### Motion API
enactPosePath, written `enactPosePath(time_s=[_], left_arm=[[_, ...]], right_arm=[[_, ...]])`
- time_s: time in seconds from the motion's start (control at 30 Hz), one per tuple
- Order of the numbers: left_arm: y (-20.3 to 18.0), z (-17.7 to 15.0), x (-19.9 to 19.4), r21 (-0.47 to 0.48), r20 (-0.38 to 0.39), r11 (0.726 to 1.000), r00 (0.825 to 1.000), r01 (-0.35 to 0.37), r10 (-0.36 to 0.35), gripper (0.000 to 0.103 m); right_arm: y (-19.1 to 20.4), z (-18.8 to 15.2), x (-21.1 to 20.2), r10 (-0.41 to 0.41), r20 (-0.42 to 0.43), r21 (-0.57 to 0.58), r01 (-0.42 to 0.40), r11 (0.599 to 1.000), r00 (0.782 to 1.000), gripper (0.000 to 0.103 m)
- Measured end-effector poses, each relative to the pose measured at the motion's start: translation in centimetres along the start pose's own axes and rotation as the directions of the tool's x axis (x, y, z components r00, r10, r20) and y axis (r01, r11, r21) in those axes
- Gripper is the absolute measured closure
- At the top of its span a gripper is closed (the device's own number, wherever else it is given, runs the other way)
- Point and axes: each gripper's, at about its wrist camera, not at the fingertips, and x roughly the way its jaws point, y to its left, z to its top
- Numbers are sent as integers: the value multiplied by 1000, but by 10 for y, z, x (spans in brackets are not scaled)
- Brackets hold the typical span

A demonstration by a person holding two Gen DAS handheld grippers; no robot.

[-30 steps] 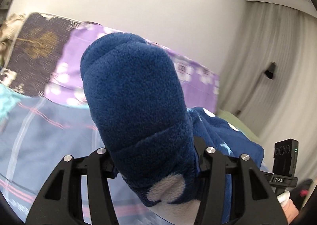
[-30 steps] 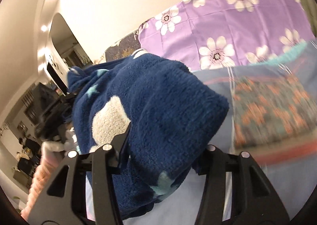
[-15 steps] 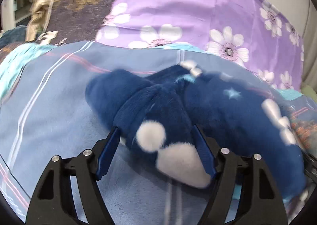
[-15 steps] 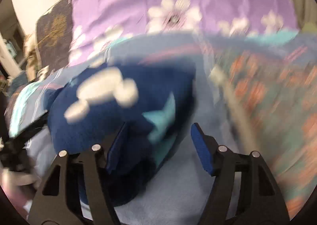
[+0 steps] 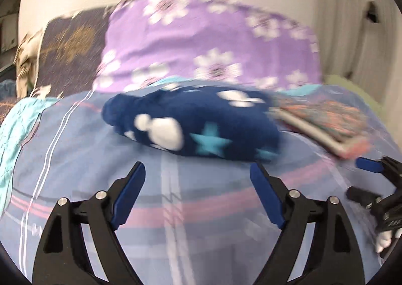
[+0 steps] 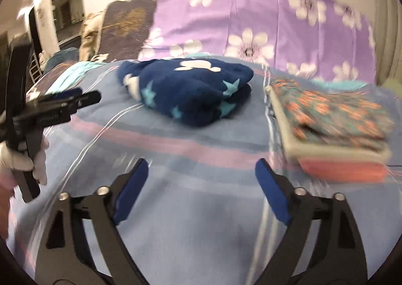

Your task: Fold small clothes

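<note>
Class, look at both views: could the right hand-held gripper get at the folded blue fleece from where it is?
Probably yes. The right hand-held gripper is open, and only bare bedsheet lies between it and the blue fleece.

Across the lower half of your frames runs the bed [image 6: 201,184], covered in a blue sheet with pink and white stripes. At centre you see the navy fleece garment [image 6: 191,89] lying folded on it, with white blobs and teal stars. At the right sits a folded stack of patterned clothes [image 6: 331,119], just beside the fleece. Along the top, a purple flowered pillow [image 6: 263,23] and a dark pillow [image 6: 125,23] rest at the head.
</note>
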Motion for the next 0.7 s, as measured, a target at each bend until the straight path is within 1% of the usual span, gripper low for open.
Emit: enactPosePath(time_s=[0.07, 0.17, 0.23, 0.3, 0.37, 0.43, 0.53, 0.6, 0.63, 0.7], left_arm=[[-26, -14, -38, 14, 41, 1000, 999, 23, -23, 9], [-59, -30, -85, 7, 107, 1000, 994, 25, -25, 1], [-75, -37, -109, -8, 134, 1000, 991, 28, -27, 1], [-91, -42, -135, -19, 156, 1000, 988, 2, 1, 1], [-104, -47, -155, -30, 171, 999, 985, -21, 26, 1], [-113, -51, -170, -40, 172, 999, 984, -30, 36, 1], [-125, -58, -193, -51, 164, 998, 985, -45, 53, 1], [-135, -63, -205, -47, 158, 996, 984, -78, 85, 1], [-140, -65, -212, -42, 151, 994, 983, -102, 108, 1], [-145, -68, -218, -35, 138, 991, 982, -126, 130, 1]], right_arm=[[4, -21, -32, -10, 19, 7, 10, 1000, 1000, 5], [2, -43, -81, -46, 34, 77, 44, 996, 998, 2], [-2, -49, -103, -57, 51, 116, 51, 992, 997, 2], [-6, -54, -133, -80, 75, 156, 68, 985, 994, 2], [-7, -57, -153, -100, 97, 177, 81, 981, 990, 2], [-9, -61, -175, -116, 115, 198, 91, 976, 987, 2], [-10, -67, -197, -132, 129, 212, 103, 972, 983, 2], [-7, -71, -208, -149, 131, 203, 121, 972, 980, 2], [-5, -74, -213, -145, 133, 202, 117, 972, 980, 2], [-4, -79, -220, -131, 131, 208, 102, 973, 983, 2]])
